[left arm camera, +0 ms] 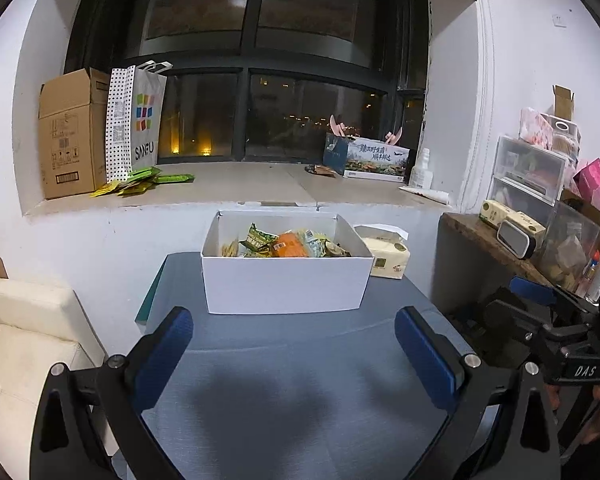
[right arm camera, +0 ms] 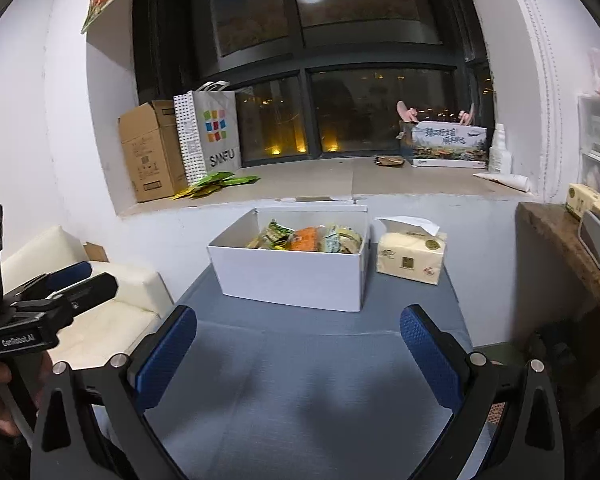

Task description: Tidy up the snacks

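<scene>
A white box (left arm camera: 286, 284) (right arm camera: 292, 276) stands at the far end of the grey table (left arm camera: 292, 380) (right arm camera: 308, 380), filled with green and orange snack packets (left arm camera: 288, 244) (right arm camera: 304, 238). My left gripper (left arm camera: 296, 344) hovers open over the near table, short of the box, with nothing between its blue pads. My right gripper (right arm camera: 298, 344) is open too, empty, at a similar distance from the box. Each gripper shows at the edge of the other's view, held by a hand.
A pack of tissues (left arm camera: 388, 258) (right arm camera: 412, 256) lies right of the box. The windowsill holds a cardboard box (left arm camera: 72, 136), a paper bag (left arm camera: 140, 124), green packets (left arm camera: 140, 184) (right arm camera: 216, 184) and a printed box (left arm camera: 368, 158). A cream seat (left arm camera: 24, 344) is left, a cluttered shelf (left arm camera: 500, 240) right.
</scene>
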Available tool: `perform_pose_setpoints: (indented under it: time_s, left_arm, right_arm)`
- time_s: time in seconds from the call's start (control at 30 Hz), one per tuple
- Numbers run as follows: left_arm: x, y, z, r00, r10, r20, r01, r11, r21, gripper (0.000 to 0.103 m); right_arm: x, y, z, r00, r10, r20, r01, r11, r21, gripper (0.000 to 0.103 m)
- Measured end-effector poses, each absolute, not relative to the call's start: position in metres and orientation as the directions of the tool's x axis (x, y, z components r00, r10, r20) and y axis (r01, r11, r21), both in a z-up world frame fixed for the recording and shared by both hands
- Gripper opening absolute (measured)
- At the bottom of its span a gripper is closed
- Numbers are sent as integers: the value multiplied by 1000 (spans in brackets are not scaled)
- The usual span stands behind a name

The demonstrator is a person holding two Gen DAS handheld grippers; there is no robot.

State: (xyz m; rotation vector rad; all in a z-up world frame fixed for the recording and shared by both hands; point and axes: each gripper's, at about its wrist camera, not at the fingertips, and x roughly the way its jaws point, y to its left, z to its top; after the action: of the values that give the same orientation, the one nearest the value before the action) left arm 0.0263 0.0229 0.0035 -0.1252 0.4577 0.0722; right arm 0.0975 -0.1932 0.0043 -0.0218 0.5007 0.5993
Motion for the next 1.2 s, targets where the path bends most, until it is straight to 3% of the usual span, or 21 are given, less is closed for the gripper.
perform_pose_setpoints:
  time_s: [1.2]
  left_arm:
    - [32,23,0,881,42,-471,-92,992,-84,103]
  right_arm:
    - [94,-186,1,703,532,-473,-560,823,94,103]
